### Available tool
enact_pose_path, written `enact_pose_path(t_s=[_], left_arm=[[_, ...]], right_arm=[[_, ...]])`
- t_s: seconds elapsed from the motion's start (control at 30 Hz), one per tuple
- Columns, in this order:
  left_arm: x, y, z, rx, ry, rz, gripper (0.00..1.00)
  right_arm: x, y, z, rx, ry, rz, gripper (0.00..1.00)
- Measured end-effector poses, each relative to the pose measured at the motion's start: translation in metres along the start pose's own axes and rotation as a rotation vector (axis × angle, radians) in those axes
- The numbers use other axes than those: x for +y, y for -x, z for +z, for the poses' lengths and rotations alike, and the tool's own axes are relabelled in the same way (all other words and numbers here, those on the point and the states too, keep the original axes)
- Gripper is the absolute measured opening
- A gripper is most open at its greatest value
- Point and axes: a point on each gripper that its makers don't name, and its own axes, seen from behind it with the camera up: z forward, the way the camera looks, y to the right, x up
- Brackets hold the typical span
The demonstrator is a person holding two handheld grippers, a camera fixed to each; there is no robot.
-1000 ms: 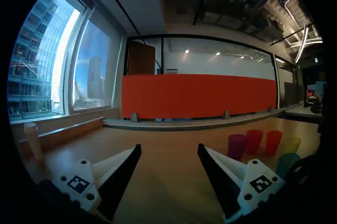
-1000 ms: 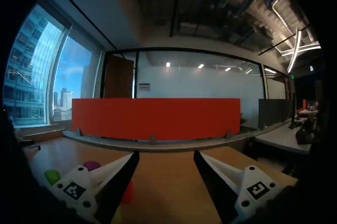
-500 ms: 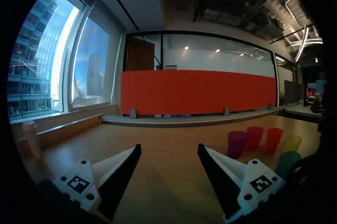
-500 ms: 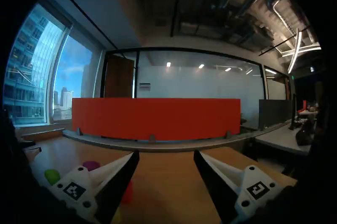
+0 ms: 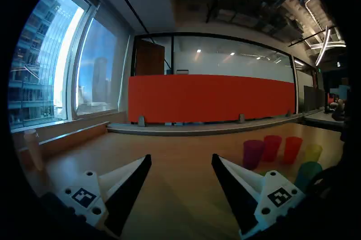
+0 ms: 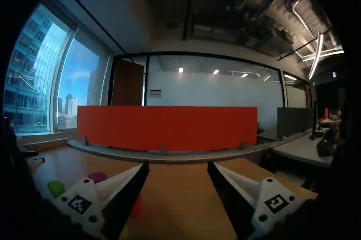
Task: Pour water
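Observation:
Several coloured cups stand on the wooden table at the right of the left gripper view: a purple cup (image 5: pixel 252 154), a crimson cup (image 5: pixel 272 148), an orange-red cup (image 5: pixel 292 149), a yellow cup (image 5: pixel 312 153) and a teal cup (image 5: pixel 308 173). My left gripper (image 5: pixel 181 161) hovers open above the table, left of the cups, with nothing between its fingers. In the right gripper view my right gripper (image 6: pixel 178 165) is also open and empty. Beside and behind its left finger I see a green cup (image 6: pixel 56 189), a purple cup (image 6: pixel 97 177) and a red cup (image 6: pixel 136 206).
A slim tan bottle (image 5: pixel 33 149) stands at the table's left edge by the window ledge. An orange divider panel (image 5: pixel 210 98) runs along the table's far side. A neighbouring desk (image 6: pixel 301 148) lies to the right, with a dark object on it.
The left gripper view has tipped slightly, so the divider and cups sit a little higher in the picture. The right gripper has barely moved. Both stay open.

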Motion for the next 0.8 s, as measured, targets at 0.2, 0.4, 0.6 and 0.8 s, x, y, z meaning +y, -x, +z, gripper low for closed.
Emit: enact_pose_path(t_s=[0.2, 0.4, 0.6, 0.8], left_arm=[[0.000, 0.000, -0.001, 0.000, 0.000, 0.000, 1.00], [0.000, 0.000, -0.001, -0.001, 0.000, 0.000, 1.00], [0.000, -0.001, -0.001, -0.001, -0.001, 0.001, 1.00], [0.000, -0.001, -0.001, -0.001, -0.001, 0.001, 1.00]], right_arm=[[0.002, -0.005, -0.002, 0.023, -0.004, -0.011, 1.00], [0.007, 0.001, -0.003, 0.040, -0.008, -0.011, 1.00], [0.007, 0.013, 0.001, 0.028, -0.021, -0.021, 1.00], [0.006, 0.022, 0.006, 0.032, -0.022, -0.025, 1.00]])
